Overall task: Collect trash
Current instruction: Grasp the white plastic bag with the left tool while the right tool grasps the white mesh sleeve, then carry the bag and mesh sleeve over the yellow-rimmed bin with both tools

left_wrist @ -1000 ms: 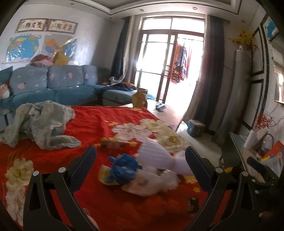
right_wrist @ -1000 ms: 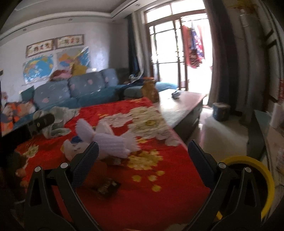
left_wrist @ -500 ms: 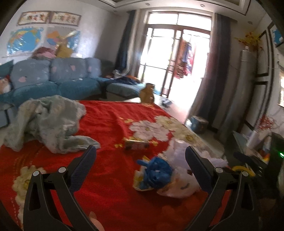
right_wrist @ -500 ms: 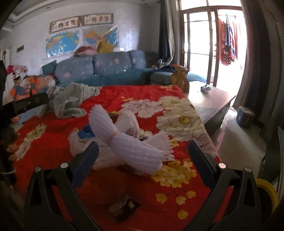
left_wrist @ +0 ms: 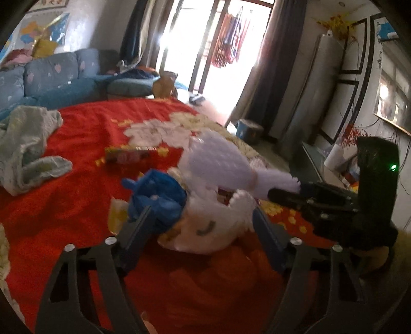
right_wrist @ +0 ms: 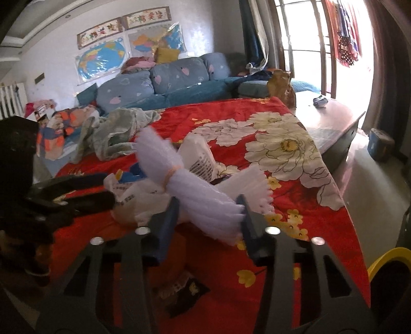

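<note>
left gripper [left_wrist: 203,226] – fingers closing around white plastic bag [left_wrist: 205,228] | right gripper [right_wrist: 209,218] – fingers closing on foam netting [right_wrist: 195,190] | red bedspread [right_wrist: 257,257]

- I can read no text, brand or number anywhere.
- The white plastic bag [right_wrist: 199,160], on the red bedspread [right_wrist: 295,231] just behind the foam net bundle, carries dark print lines, too small for me to make out.
- The wall scrolls [right_wrist: 123,24] above the sofa show characters, but they are blurred.
</note>
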